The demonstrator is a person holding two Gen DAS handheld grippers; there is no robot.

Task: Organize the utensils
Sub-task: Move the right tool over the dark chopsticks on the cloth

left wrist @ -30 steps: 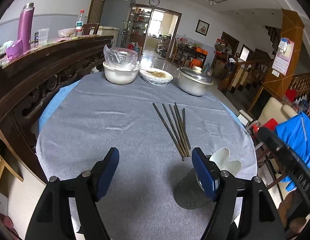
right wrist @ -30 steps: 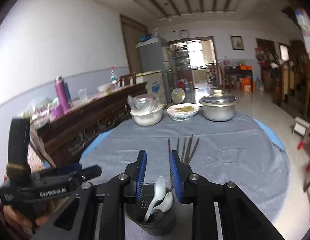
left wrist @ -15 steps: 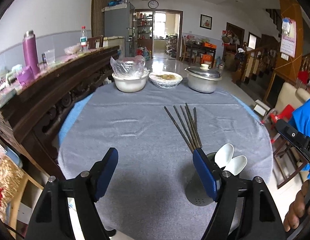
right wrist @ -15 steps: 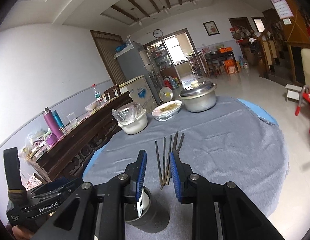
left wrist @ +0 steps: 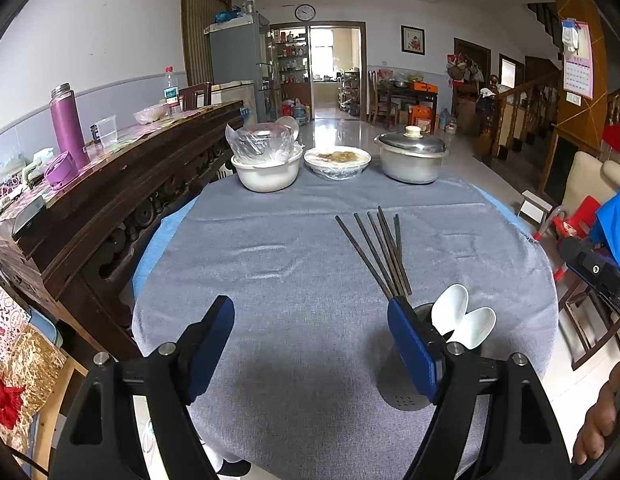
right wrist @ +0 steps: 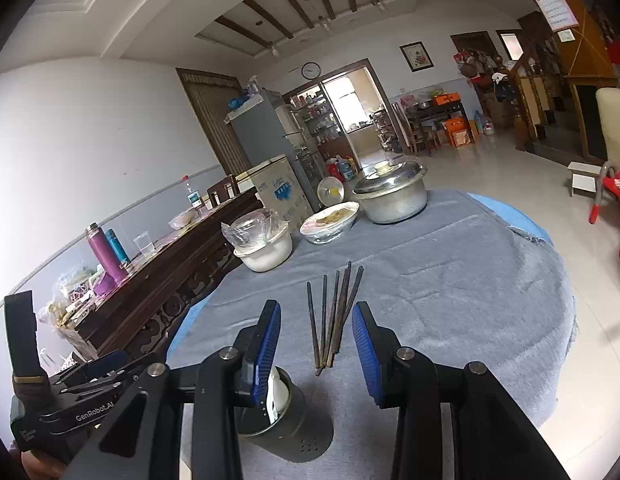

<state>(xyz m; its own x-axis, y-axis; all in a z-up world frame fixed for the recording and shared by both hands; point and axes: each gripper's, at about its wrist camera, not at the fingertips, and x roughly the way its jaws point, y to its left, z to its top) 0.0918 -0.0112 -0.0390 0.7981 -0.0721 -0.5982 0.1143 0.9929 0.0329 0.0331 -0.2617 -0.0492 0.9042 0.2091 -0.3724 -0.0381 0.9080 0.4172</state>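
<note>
Several dark chopsticks (left wrist: pixel 376 251) (right wrist: pixel 334 316) lie in a loose fan on the grey tablecloth. A dark metal utensil holder (left wrist: pixel 406 396) (right wrist: pixel 295 432) stands at the near edge with two white spoons (left wrist: pixel 462 316) in it. My left gripper (left wrist: pixel 312 340) hovers open over bare cloth, its right finger in front of the holder. My right gripper (right wrist: pixel 316 344) is above and behind the holder; its jaws are opening, with nothing between them, and the near ends of the chopsticks show through the gap.
At the table's far side stand a white bowl under plastic wrap (left wrist: pixel 265 166), a wrapped dish of food (left wrist: pixel 337 160) and a lidded metal pot (left wrist: pixel 410 158). A dark carved sideboard (left wrist: pixel 109 200) runs along the left. Chairs stand to the right of the table.
My right gripper has rolled and moved from over the holder toward the chopsticks, and its jaws have widened. The left gripper lifted and levelled slightly, staying open.
</note>
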